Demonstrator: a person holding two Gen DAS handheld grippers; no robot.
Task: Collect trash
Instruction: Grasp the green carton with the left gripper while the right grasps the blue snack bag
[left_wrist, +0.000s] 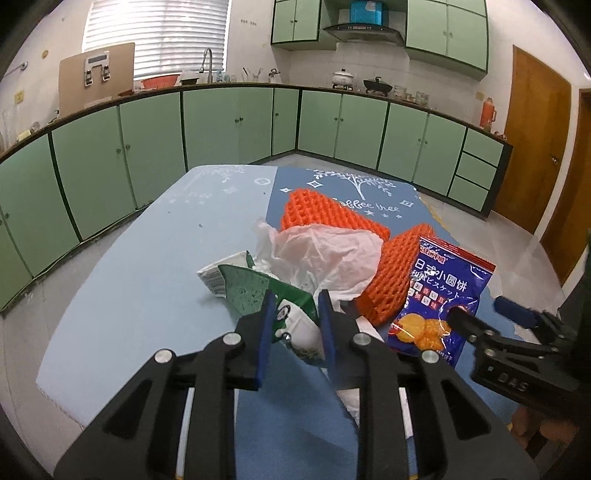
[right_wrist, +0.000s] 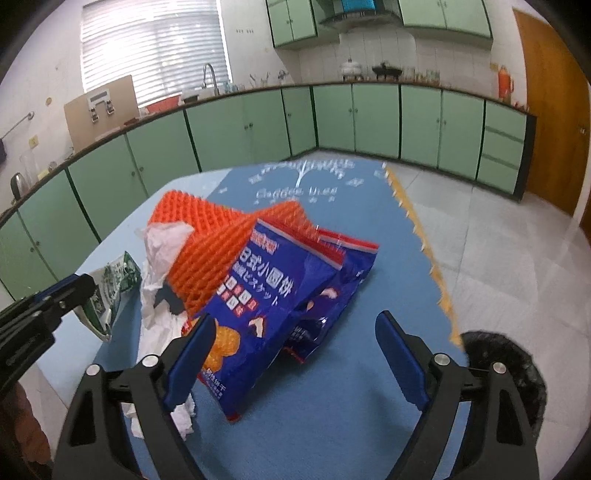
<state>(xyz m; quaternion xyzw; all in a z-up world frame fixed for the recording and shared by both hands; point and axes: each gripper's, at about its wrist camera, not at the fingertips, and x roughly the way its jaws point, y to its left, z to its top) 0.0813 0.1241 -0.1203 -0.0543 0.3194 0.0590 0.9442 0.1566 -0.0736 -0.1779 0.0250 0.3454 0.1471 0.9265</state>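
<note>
Trash pile near the right edge of the table (left_wrist: 110, 295). The left gripper (left_wrist: 295, 314) is clenched on the green-and-white wrapper (left_wrist: 258, 291), a light, crinkly film best pinched at a flat end, as here. The right gripper (right_wrist: 295, 354) is spread wide, level and low over the table, its fingers either side of the blue biscuit bag (right_wrist: 266, 295): light, slippery, easily crushed, best taken at its near seam. Orange foam netting (right_wrist: 207, 243) and crumpled white tissue (left_wrist: 325, 254), both soft and nearly weightless, lie touching it. A dark bin (right_wrist: 506, 369) stands below the right edge.
</note>
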